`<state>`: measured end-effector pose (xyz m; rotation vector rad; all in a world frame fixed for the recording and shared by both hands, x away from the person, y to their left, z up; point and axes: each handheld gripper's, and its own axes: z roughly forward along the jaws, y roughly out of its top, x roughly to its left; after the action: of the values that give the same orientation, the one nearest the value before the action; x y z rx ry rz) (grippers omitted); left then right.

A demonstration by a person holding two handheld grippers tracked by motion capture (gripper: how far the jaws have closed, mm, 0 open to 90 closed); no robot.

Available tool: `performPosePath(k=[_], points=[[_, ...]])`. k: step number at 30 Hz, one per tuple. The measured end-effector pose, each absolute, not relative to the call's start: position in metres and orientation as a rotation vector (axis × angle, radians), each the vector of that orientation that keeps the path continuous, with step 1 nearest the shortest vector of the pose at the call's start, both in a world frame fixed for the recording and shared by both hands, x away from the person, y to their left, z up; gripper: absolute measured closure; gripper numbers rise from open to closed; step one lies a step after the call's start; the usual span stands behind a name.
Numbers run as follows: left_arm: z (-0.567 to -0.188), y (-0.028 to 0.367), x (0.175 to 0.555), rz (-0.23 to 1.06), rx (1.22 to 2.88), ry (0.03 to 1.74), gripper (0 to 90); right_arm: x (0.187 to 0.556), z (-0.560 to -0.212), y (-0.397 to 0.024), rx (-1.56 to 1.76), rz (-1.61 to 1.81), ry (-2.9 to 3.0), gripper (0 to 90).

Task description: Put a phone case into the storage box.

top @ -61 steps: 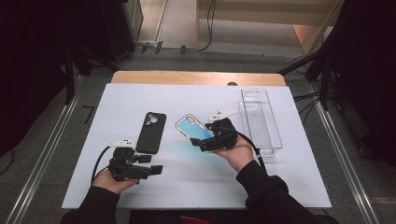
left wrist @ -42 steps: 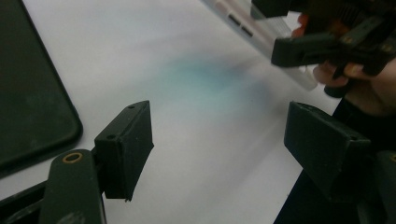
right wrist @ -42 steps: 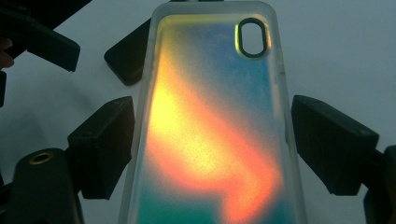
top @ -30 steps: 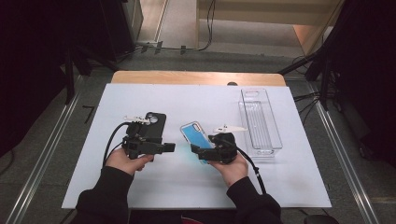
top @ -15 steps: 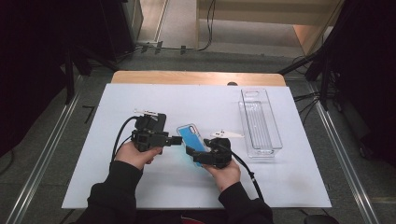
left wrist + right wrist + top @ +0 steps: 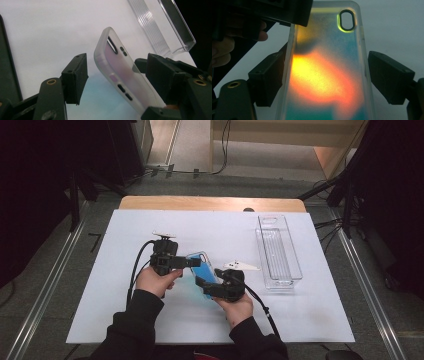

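Note:
A translucent phone case (image 6: pixel 200 265), blue-teal from above, is held off the white table (image 6: pixel 150 320), tilted. My right gripper (image 6: pixel 204 288) is shut on its lower part, one pad on each long edge (image 6: pixel 269 77). In the right gripper view the case (image 6: pixel 324 75) glows orange and yellow, its camera hole at the top. My left gripper (image 6: pixel 195 262) comes in from the left. Its jaws have just been closing and stand on either side of the case's upper end (image 6: pixel 120 67). A gap remains between the left pad (image 6: pixel 76 75) and the case.
A clear plastic tray (image 6: pixel 277 252) stands on the right side of the table, a little beyond my right hand. A dark object (image 6: pixel 7 62) runs along the left edge of the left gripper view. Cables trail from both grippers towards the person.
My left hand has moved right, over the black case on the table, bringing its jaws around the blue case's end. The right hand has brought the case left and nearer.

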<state>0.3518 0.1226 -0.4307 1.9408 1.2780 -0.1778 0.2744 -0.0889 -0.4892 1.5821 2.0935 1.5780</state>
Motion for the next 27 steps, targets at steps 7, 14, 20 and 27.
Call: performPosePath(k=[7, 14, 20, 27], points=[[-0.4363, 0.1202, 0.3536, -0.213, 1.905, 1.310, 48.6, 0.2721, -0.4878, -0.0860, 1.574, 1.600, 2.078, 15.0], [-0.4395, 0.1214, 0.3525, -0.282, 1.838, 1.318, 79.5, 0.2708, -0.4870, -0.0827, 1.552, 1.636, 2.059, 15.0], [-0.4383, 0.1239, 0.3524, -0.334, 1.797, 1.313, 83.6, 0.2698, -0.4872, -0.0812, 1.504, 1.615, 2.060, 14.9], [-0.4354, 0.1240, 0.3515, -0.368, 1.768, 1.310, 85.1, 0.2689, -0.4854, -0.0804, 1.459, 1.601, 2.055, 14.5]])
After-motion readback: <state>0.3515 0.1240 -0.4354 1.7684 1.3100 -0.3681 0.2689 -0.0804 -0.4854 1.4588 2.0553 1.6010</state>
